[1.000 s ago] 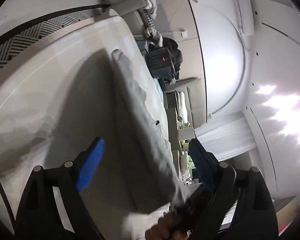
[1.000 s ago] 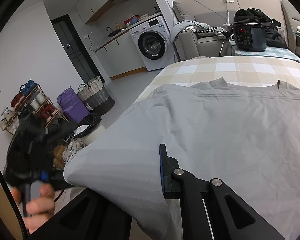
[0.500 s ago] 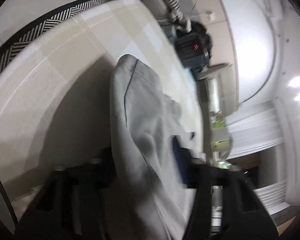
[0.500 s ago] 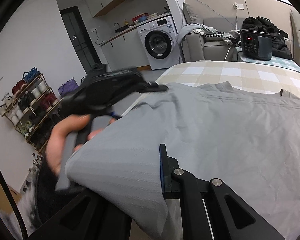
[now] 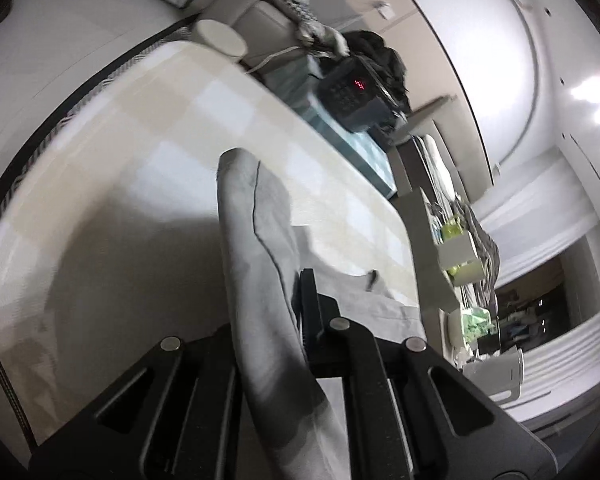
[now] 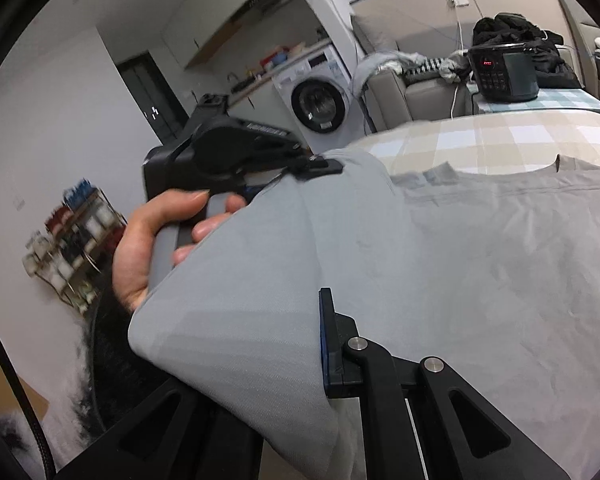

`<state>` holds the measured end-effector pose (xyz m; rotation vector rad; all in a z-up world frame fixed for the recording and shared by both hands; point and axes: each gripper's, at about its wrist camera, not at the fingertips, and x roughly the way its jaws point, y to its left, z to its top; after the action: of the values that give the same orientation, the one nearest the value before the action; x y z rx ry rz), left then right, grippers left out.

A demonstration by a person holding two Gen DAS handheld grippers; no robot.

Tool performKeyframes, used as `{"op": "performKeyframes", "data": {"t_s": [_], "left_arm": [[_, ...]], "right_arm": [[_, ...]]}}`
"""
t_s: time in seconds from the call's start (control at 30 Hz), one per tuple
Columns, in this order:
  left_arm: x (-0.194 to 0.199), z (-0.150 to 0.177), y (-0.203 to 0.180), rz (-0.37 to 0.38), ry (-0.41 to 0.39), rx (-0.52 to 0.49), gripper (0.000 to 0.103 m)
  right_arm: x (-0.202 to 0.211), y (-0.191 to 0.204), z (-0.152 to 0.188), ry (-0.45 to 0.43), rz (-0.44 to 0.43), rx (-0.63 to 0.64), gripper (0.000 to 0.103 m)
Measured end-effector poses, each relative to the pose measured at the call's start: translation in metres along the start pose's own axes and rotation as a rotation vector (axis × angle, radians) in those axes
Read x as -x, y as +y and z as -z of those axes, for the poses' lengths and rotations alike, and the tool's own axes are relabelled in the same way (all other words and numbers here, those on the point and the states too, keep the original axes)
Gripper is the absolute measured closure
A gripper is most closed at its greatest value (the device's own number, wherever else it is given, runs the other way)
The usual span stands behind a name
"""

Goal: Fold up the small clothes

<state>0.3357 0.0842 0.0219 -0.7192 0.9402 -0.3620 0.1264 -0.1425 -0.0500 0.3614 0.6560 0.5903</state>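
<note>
A grey shirt lies spread on the checked bed cover. My left gripper is shut on a fold of the grey shirt, which runs up from between its jaws; the cloth hides one finger. In the right wrist view the left gripper holds the shirt's left edge lifted off the bed, with a hand on its handle. My right gripper is shut on the shirt's near edge, its blue pad pressed against the cloth.
A black cooker with a red display stands on a small table beyond the bed. A sofa with clothes, a washing machine and a shoe rack stand around. A round stool sits by the bed's far corner.
The left gripper came in from the lower left, closed on the shirt's left edge and lifted it up towards the middle. The right gripper kept its hold and shifted slightly.
</note>
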Motion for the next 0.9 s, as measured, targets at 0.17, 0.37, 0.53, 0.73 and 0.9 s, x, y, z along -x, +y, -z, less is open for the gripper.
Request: {"op": "performKeyframes", "data": {"t_s": [0.17, 0.37, 0.53, 0.73, 0.9], "left_arm": [[-0.025, -0.002, -0.083, 0.035, 0.030, -0.119, 0.103], [-0.089, 0.025, -0.195, 0.075, 0.113, -0.250, 0.103], [-0.171, 0.076, -0.278, 0.048, 0.222, -0.350, 0.103], [-0.251, 0.137, -0.309, 0.044, 0.377, -0.371, 0.056], [-0.223, 0.144, -0.289, 0.053, 0.346, -0.408, 0.046]], "right_arm": [[0.036, -0.027, -0.001, -0.112, -0.009, -0.100, 0.099], [0.094, -0.071, 0.008, -0.269, 0.028, -0.230, 0.099], [0.135, -0.115, 0.018, -0.312, 0.085, -0.345, 0.099], [0.172, -0.177, 0.046, -0.270, 0.206, -0.507, 0.072], [0.202, -0.215, 0.065, -0.268, 0.255, -0.580, 0.056]]}}
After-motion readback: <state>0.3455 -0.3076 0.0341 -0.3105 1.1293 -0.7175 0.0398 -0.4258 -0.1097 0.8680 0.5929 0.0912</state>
